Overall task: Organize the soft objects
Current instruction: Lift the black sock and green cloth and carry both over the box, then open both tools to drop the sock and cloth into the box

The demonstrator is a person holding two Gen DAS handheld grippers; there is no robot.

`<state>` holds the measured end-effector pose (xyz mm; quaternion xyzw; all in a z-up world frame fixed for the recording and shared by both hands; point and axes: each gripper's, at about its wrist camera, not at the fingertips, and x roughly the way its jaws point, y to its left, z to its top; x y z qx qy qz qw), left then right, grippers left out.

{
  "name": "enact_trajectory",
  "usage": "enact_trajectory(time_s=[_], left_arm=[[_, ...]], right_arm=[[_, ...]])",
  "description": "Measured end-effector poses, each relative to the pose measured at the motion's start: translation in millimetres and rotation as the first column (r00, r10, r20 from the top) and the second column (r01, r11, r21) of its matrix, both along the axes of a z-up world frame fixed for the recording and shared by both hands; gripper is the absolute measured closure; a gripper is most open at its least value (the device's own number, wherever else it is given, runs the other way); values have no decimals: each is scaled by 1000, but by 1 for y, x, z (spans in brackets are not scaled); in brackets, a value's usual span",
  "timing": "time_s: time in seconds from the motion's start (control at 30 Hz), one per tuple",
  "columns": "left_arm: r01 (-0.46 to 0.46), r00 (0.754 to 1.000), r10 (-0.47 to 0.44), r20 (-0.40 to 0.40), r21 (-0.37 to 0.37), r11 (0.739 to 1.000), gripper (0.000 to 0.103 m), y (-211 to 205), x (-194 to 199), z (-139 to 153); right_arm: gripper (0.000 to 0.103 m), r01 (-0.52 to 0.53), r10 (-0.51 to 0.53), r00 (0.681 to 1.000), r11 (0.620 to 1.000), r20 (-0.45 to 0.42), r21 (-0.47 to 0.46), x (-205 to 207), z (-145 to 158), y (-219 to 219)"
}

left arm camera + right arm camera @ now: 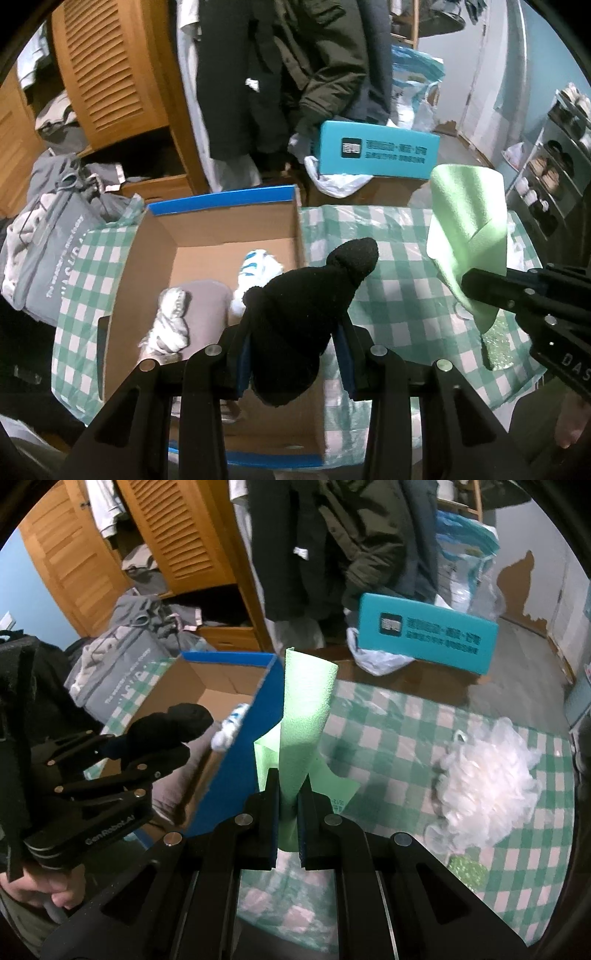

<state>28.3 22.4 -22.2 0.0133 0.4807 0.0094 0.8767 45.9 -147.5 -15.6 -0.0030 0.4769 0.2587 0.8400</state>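
Note:
My left gripper [293, 354] is shut on a black knit sock [306, 306] and holds it above the right wall of an open cardboard box [147, 243] with a blue rim. The box holds a white-and-blue sock [255, 269], a grey-white sock [168, 321] and a grey cloth [207, 302]. My right gripper [288, 808] is shut on a light green cloth [304, 709] that stands up between the pads, right of the box [236, 746]. The left gripper with the black sock [173, 723] shows in the right wrist view; the right gripper [476, 291] with the green cloth [465, 221] shows in the left wrist view.
A green-checked tablecloth [391, 280] covers the table. A clear plastic bag [487, 775] and a glittery green item [467, 871] lie at the right. A teal box [376, 151], hanging coats [295, 66], a wooden wardrobe [110, 74] and a grey bag [55, 251] stand beyond.

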Motion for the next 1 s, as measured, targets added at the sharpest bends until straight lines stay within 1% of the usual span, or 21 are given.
enact_trajectory(time_s=[0.5,1.0], left_arm=[[-107,994,107,-8,-30,994,64,55,-2,-6],[-204,977,202,-63,-38,978,64,102,-2,-31]], right_arm=[[96,-74,74,997,997,-3,10,9,4,55],[96,-171,171,984,985,-42,-12,19,-15,119]])
